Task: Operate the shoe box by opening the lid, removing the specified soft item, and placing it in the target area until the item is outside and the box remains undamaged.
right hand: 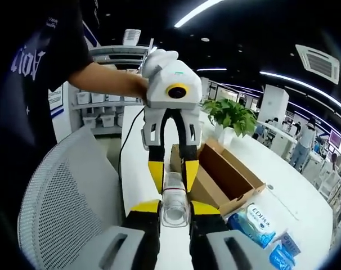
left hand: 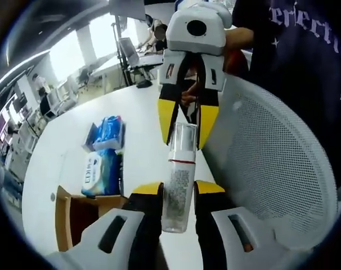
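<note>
A clear bottle (left hand: 179, 191) with a printed label and a see-through cap is held in the air between both grippers. My left gripper (left hand: 179, 188) is shut on its body. My right gripper (left hand: 186, 121) comes in from above and is shut on the cap end. In the right gripper view the bottle (right hand: 175, 209) appears end-on between my right gripper (right hand: 175, 207) jaws, with the left gripper (right hand: 174, 169) clamped behind it. The brown shoe box (right hand: 229, 174) stands open on the white table (left hand: 142, 112). Two blue soft wipe packs (left hand: 97, 171) (left hand: 108, 135) lie beside the box (left hand: 75, 216).
A white mesh chair back (left hand: 272, 169) (right hand: 63, 208) stands close beside the grippers. A person in a dark shirt (left hand: 305, 50) holds them. A potted plant (right hand: 232, 115) sits at the table's far end. The wipe packs (right hand: 255, 222) lie near the table edge.
</note>
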A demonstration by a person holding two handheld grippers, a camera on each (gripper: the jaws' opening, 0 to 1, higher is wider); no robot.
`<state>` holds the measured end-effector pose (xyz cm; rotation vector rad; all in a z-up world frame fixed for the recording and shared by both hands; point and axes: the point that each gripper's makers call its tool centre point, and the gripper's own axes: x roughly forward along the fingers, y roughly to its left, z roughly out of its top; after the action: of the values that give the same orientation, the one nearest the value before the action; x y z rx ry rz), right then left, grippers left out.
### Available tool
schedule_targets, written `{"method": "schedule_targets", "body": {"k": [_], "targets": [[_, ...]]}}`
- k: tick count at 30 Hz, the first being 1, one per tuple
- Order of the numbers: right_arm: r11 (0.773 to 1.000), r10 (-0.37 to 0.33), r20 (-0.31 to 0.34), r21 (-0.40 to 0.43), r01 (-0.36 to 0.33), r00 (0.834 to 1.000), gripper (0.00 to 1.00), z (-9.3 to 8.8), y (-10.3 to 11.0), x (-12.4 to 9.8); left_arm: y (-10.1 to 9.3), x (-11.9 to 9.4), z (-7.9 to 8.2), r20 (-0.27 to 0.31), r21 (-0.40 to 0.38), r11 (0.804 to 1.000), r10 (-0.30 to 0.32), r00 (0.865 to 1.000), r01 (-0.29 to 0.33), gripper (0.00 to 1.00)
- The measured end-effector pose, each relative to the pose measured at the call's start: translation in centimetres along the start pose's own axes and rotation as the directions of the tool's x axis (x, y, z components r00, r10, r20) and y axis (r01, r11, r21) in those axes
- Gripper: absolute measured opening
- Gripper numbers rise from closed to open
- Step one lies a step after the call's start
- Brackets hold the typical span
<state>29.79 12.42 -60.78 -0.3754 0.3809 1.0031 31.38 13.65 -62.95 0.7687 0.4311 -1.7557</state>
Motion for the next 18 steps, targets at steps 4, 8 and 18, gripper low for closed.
{"method": "schedule_targets", "body": {"k": [4, 8, 18], "targets": [[1.000, 0.003, -0.015, -0.011, -0.004, 1.000, 0.13, -0.1, -0.2, 0.1, 0.3, -0.2, -0.1, 0.011, -0.013, 1.000, 0.024, 1.000, -0.024, 0.28], [1.000, 0.011, -0.012, -0.007, -0.011, 1.000, 0.13, 0.3, -0.7, 0.2, 0.6, -0.7, -0.4, 0.018, -0.050, 0.997, 0.054, 0.998, -0.053, 0.34], [0.997, 0.053, -0.044, -0.053, -0.055, 0.998, 0.14, 1.2, -2.2, 0.2, 1.6, -2.4, -1.1, 0.060, -0.178, 0.974, 0.152, 0.987, -0.139, 0.49]]}}
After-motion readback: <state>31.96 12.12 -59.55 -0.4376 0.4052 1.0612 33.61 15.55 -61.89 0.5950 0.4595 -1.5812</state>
